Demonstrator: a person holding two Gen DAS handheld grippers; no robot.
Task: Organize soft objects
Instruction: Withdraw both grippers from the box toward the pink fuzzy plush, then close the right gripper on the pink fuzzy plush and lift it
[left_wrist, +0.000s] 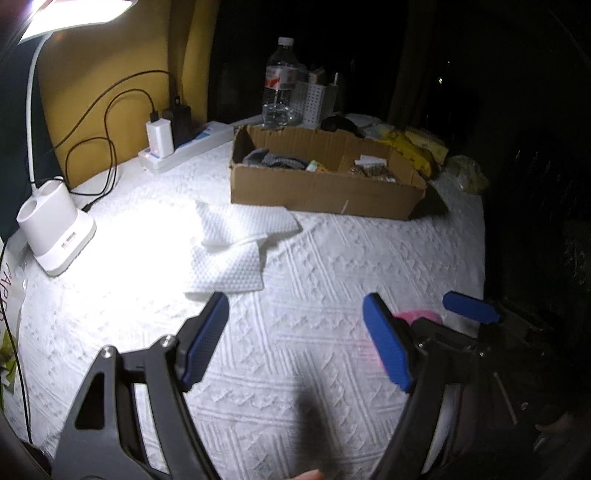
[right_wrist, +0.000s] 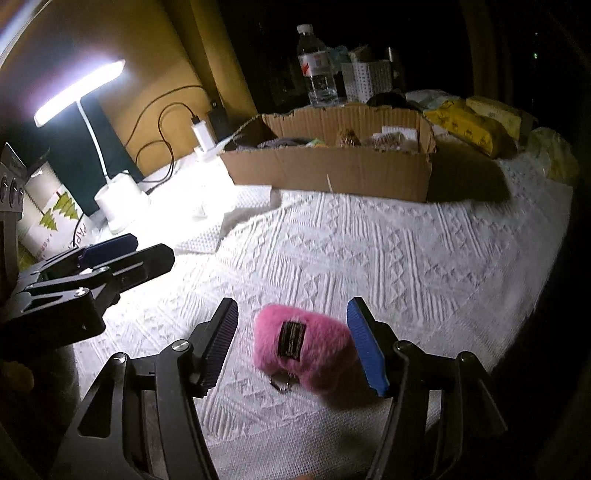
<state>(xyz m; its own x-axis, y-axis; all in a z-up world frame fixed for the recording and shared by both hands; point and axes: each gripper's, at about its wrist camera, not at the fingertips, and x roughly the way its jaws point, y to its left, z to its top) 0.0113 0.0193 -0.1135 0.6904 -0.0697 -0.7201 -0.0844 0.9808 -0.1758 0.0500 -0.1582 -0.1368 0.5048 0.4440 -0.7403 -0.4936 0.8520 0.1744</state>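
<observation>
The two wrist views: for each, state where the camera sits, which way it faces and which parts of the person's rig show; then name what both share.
Left wrist: sits on the left gripper, facing down across the white bedspread toward the cardboard box; the right gripper's finger shows at right.
Right wrist: sits on the right gripper, open around a pink pouch; the left gripper shows at left.
Shared: box, water bottle, lamp, pouch.
</observation>
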